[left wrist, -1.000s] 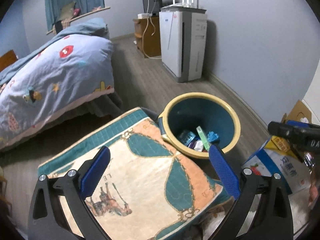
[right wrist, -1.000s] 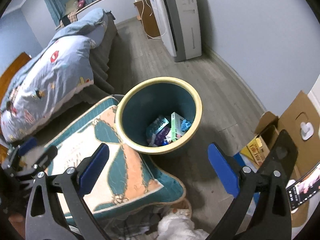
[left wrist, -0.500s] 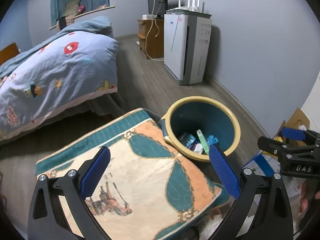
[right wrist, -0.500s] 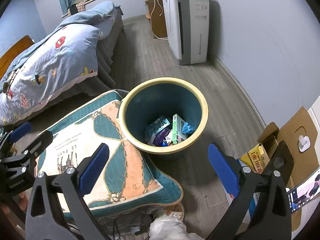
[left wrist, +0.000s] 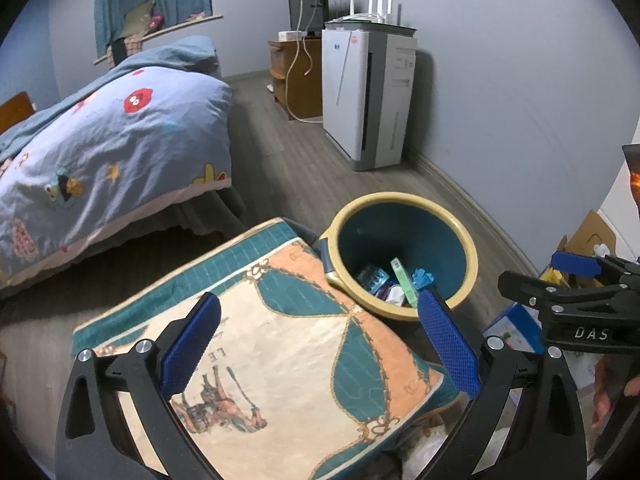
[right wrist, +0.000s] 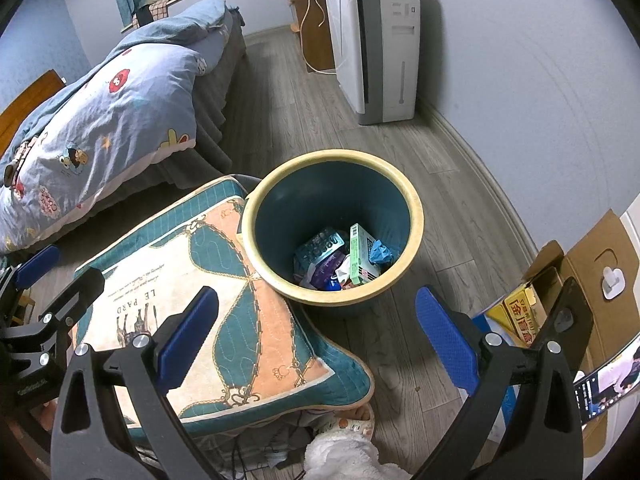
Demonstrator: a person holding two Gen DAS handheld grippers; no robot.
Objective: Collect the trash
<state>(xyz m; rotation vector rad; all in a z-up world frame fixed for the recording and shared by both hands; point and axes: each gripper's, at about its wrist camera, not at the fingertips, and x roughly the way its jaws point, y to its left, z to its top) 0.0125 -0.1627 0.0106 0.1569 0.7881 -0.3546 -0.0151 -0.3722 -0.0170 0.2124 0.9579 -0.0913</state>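
A teal bin with a cream rim (left wrist: 472, 256) (right wrist: 416, 216) stands on the wood floor and holds several pieces of trash: a green box (right wrist: 360, 254), a blister pack (right wrist: 320, 246), a blue crumpled scrap (right wrist: 380, 252). My left gripper (left wrist: 320, 340) hangs open over a patterned cushion (left wrist: 280, 340), with nothing between its blue pads. My right gripper (right wrist: 316, 336) is open too, empty, above the cushion (right wrist: 224, 304) and the bin's near side. The right gripper (left wrist: 576, 280) shows at the right edge of the left wrist view; the left one (right wrist: 38, 300) shows at the left edge of the right wrist view.
A bed with a blue quilt (left wrist: 100, 132) fills the left. A white air purifier (left wrist: 368, 96) and a wooden cabinet (left wrist: 296, 76) stand by the far wall. Cardboard boxes (right wrist: 560, 304) sit at the right, a phone (right wrist: 612, 380) beside them. White fluffy fabric (right wrist: 344, 456) lies below.
Both grippers have pulled back and up from the bin, so more of the room shows. The bin's contents have not moved and both grippers stay open.
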